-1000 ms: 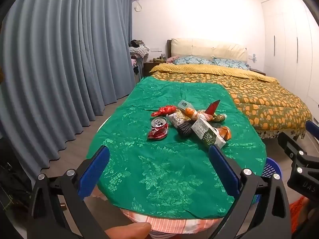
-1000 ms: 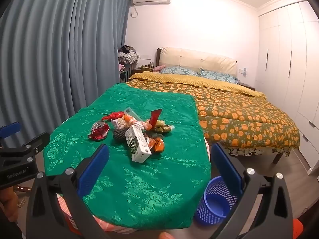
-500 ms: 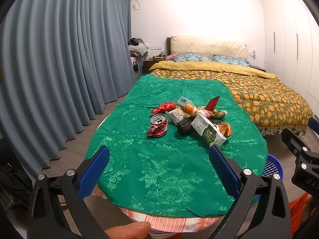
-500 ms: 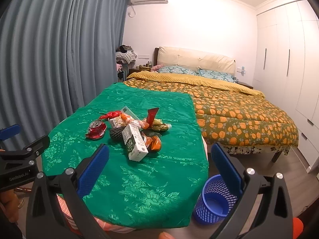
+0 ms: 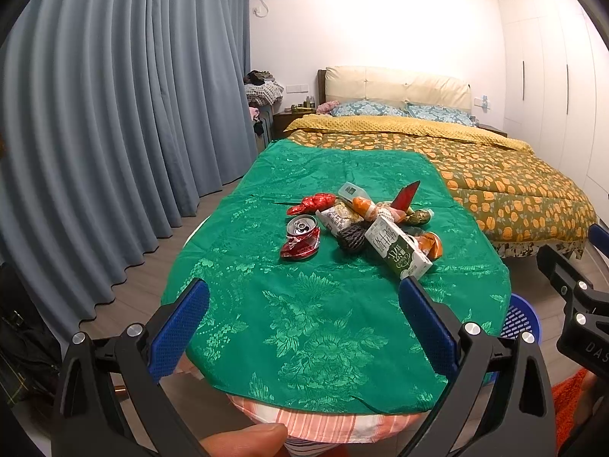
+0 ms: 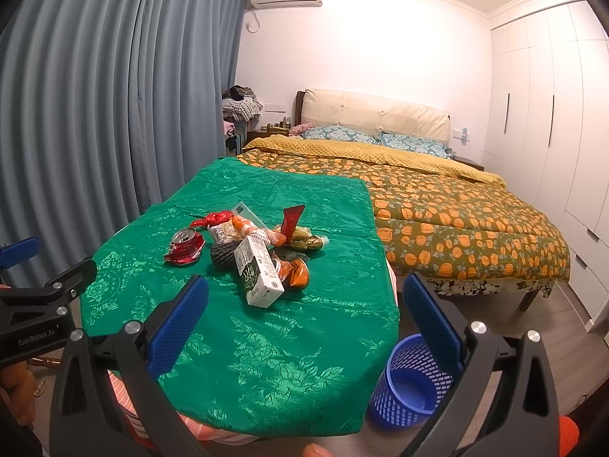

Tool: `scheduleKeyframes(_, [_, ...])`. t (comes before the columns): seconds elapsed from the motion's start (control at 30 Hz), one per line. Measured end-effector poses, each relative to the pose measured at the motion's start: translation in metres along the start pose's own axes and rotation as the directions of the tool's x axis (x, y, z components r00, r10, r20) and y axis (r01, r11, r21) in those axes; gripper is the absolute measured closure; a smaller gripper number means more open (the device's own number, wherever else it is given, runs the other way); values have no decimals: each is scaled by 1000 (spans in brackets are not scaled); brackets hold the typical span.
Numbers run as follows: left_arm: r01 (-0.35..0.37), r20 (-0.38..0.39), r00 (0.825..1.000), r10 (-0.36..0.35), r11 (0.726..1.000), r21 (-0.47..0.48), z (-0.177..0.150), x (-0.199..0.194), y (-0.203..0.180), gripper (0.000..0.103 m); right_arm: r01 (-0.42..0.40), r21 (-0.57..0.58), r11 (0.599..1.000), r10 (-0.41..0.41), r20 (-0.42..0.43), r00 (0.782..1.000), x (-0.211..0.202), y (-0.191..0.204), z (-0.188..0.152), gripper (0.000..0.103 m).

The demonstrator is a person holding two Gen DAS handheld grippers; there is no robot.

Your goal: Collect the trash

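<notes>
A pile of trash lies mid-table on a green cloth (image 5: 304, 323): a crushed red can (image 5: 301, 237) (image 6: 185, 246), a green-and-white milk carton (image 5: 397, 248) (image 6: 258, 272), a dark mesh ball (image 5: 351, 237), red and orange wrappers (image 5: 313, 203). A blue mesh bin (image 6: 411, 381) stands on the floor right of the table; its rim shows in the left wrist view (image 5: 519, 318). My left gripper (image 5: 304, 327) and right gripper (image 6: 304, 323) are both open and empty, held short of the table's near edge.
A bed (image 6: 456, 213) with an orange-patterned quilt abuts the table's far right. Grey curtains (image 5: 114, 133) line the left side. White wardrobes (image 6: 552, 133) stand at the right. Wood floor lies around the bin.
Both views have tilted slightly upward and the trash pile sits a little lower in frame. Both grippers stay open.
</notes>
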State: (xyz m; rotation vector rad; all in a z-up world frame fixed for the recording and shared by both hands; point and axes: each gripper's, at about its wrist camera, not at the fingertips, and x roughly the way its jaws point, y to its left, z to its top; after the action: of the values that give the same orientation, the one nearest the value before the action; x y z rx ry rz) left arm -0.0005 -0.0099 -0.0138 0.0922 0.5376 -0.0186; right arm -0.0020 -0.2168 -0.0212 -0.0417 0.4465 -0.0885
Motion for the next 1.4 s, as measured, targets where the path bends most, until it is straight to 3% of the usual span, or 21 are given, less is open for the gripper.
scheduleKeyframes(1.4, [0,-8,1000,0,1000,-3,4,1,1,4,-3,-1,1000,3,1,1000,0,2,0,4])
